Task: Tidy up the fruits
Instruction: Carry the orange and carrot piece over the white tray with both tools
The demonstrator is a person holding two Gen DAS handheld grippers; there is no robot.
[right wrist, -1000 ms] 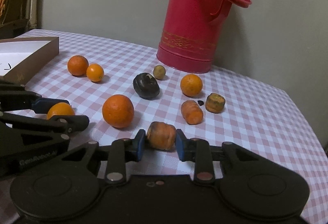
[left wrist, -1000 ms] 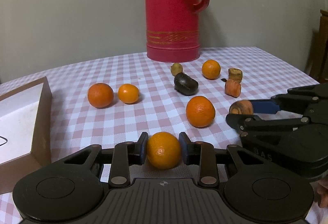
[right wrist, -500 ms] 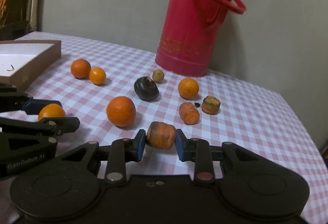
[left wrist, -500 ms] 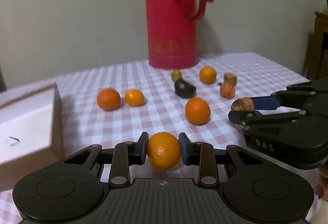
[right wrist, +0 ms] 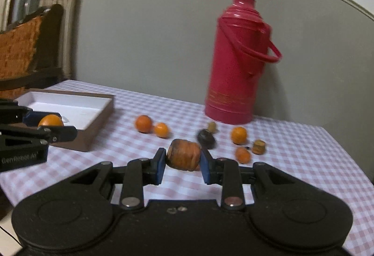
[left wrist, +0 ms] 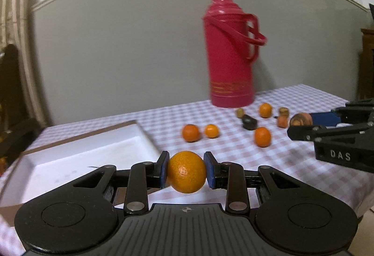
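Note:
My left gripper [left wrist: 186,171] is shut on an orange [left wrist: 186,171], lifted above the checked tablecloth just right of the brown box [left wrist: 77,157] with its white inside. My right gripper [right wrist: 183,157] is shut on a wrinkled orange-brown carrot piece [right wrist: 184,157], also held clear of the table. Each gripper shows in the other's view: the right gripper [left wrist: 301,121] at the right edge, the left gripper [right wrist: 52,123] at the left beside the box [right wrist: 93,125]. Loose oranges [left wrist: 191,132] [left wrist: 211,130] [left wrist: 262,136] [left wrist: 265,110] lie on the cloth.
A tall red thermos [left wrist: 230,52] stands at the back of the table. Near it lie a dark fruit [left wrist: 249,125], a small brownish fruit [left wrist: 239,112] and two carrot stubs [left wrist: 282,121] [left wrist: 284,111]. A wicker chair [right wrist: 23,50] stands behind the table's left end.
Both grippers have risen and swung to the left with their loads. The box has come well into both views and the loose fruit has dropped back to the right.

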